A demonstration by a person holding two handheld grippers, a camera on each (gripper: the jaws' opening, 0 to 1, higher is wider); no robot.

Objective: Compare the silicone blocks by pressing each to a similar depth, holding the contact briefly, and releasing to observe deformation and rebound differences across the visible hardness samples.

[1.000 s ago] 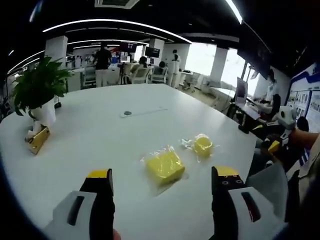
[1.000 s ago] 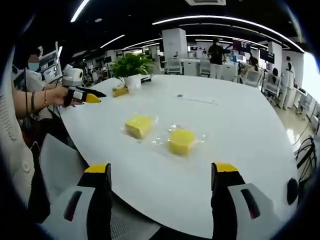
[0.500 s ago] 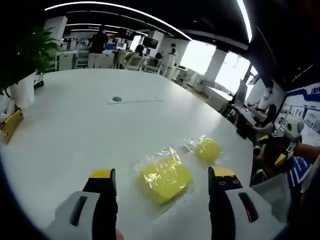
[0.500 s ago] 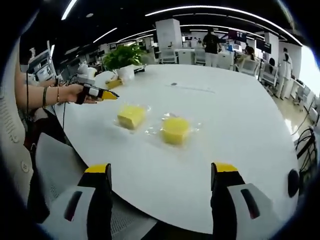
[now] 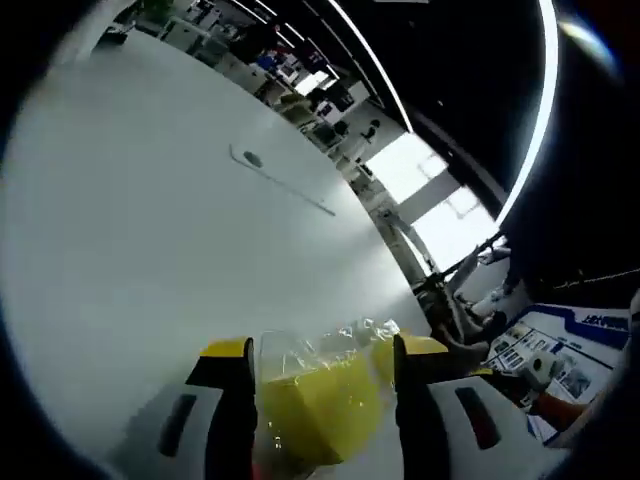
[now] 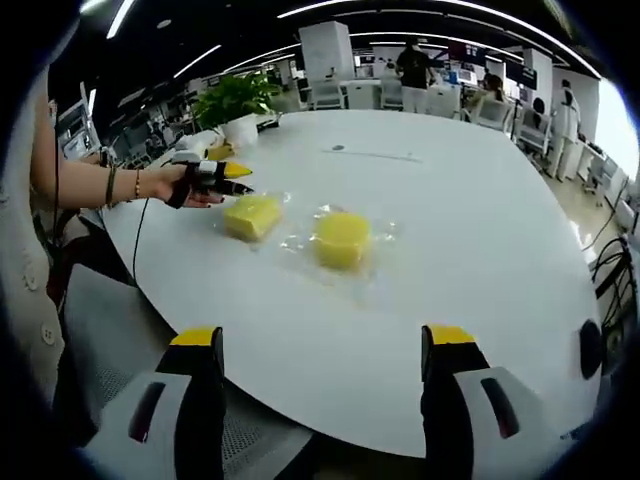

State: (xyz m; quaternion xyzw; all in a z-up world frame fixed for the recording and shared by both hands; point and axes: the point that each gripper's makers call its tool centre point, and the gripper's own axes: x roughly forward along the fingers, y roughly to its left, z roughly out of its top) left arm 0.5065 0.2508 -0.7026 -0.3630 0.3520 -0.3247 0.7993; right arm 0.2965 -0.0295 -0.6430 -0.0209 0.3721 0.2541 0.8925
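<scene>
So the left tongs (image 5: 320,350) are right down over the square yellow block (image 5: 318,402), which sits in its crinkly clear wrapper (image 5: 345,335) on the white counter (image 5: 130,220). The jaws stand apart with the block between them, one yellow tip on each side, but it's hard to tell whether they actually touch the block, so they read as spread, not clamped. Just past the block, a bit of the second yellow block (image 5: 384,355) peeks out next to the right-hand jaw.

From the right gripper view the whole setup is easier to read. The right tongs (image 6: 320,345) hang off the near edge of the counter (image 6: 470,230), jaws wide apart, nothing between them, well back from both blocks. The square block (image 6: 250,215) and the rounder yellow block (image 6: 341,238) lie side by side near the counter's left part, each in its own clear wrapper, close together but not touching. The person's left hand (image 6: 185,186) comes in from the left holding the other tongs (image 6: 232,180), whose yellow tips are right at the far-left edge of the square block.

Farther back on the counter there's a potted plant (image 6: 238,103) in a white pot, and a small round dot (image 6: 337,148) with a thin line next to it. People (image 6: 412,68) stand around desks in the office behind.
</scene>
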